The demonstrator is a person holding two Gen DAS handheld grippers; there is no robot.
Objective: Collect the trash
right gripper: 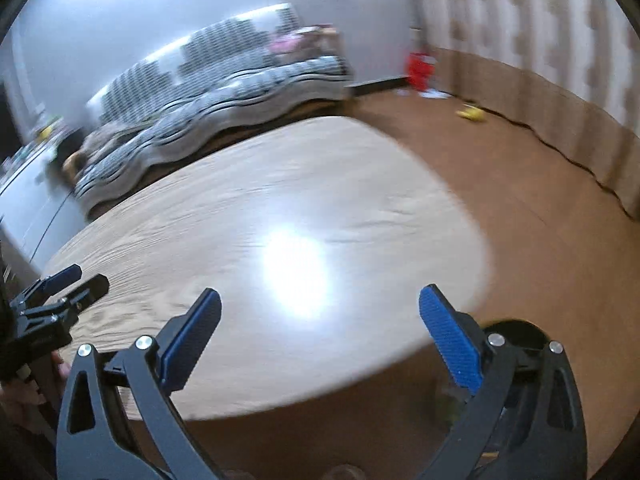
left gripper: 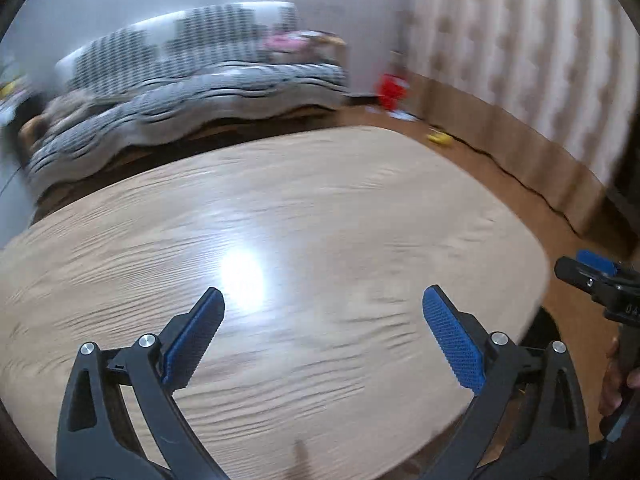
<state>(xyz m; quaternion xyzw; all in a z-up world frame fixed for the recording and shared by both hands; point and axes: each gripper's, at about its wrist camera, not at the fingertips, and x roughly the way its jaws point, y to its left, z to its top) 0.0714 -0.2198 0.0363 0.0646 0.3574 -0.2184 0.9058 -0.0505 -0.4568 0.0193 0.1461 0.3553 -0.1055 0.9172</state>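
My left gripper (left gripper: 323,300) is open and empty above the light wooden table (left gripper: 280,208). My right gripper (right gripper: 320,300) is open and empty over the table's (right gripper: 260,184) right front edge. The right gripper also shows at the right edge of the left wrist view (left gripper: 592,272), and the left gripper at the left edge of the right wrist view (right gripper: 68,284). A black round bin (right gripper: 516,330) shows partly behind my right finger, beside the table. No trash shows on the table. Both views are blurred.
A sofa with a striped grey cover (left gripper: 180,92) stands behind the table. On the brown floor lie a red object (left gripper: 390,88), white scraps (left gripper: 402,115) and a yellow item (left gripper: 440,138) along the curtained wall (left gripper: 520,60).
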